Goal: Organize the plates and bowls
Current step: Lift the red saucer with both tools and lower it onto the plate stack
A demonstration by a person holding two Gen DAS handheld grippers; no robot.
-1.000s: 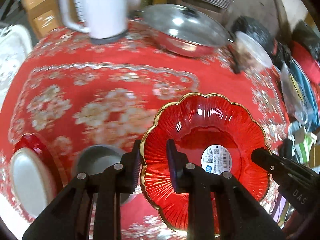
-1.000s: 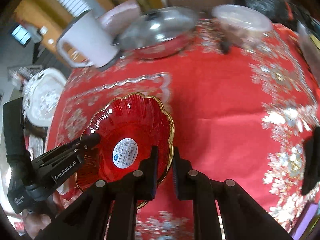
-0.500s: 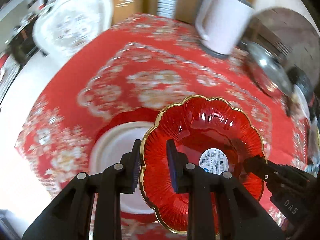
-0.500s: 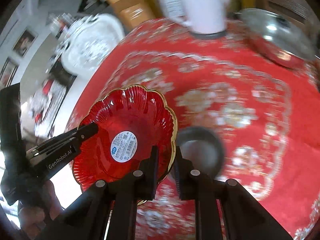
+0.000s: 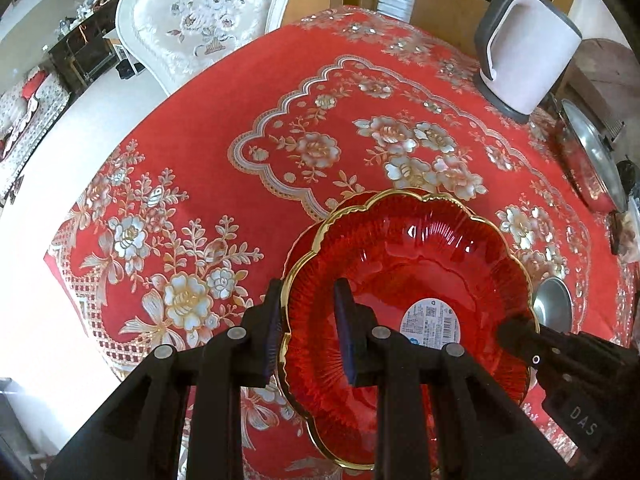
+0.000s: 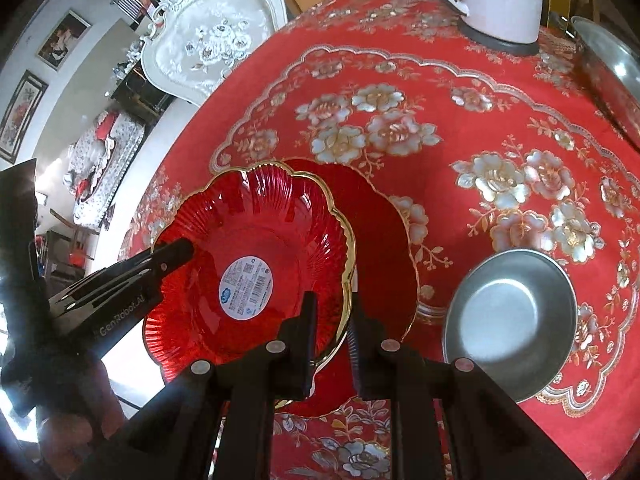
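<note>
A red scalloped glass bowl (image 5: 404, 276) with a gold rim and a white sticker is held between both grippers. My left gripper (image 5: 308, 320) is shut on its left rim. My right gripper (image 6: 331, 324) is shut on the opposite rim. Each gripper also shows in the other's view: the right gripper (image 5: 516, 328) and the left gripper (image 6: 176, 250). Directly under the bowl lies a red plate (image 6: 384, 248), mostly covered; I cannot tell if they touch. A steel bowl (image 6: 510, 316) sits empty to the right of the plate.
The table carries a red flowered cloth (image 5: 312, 92). A white kettle (image 5: 528, 48) and a lidded steel pan (image 5: 592, 156) stand at the far right. A white chair (image 5: 200, 16) stands behind the table's far edge. A person's hand (image 6: 80, 432) holds the left gripper.
Both grippers carried the red bowl leftward across the table, away from the pan and past the steel bowl. It now hangs over the red plate near the table's left edge.
</note>
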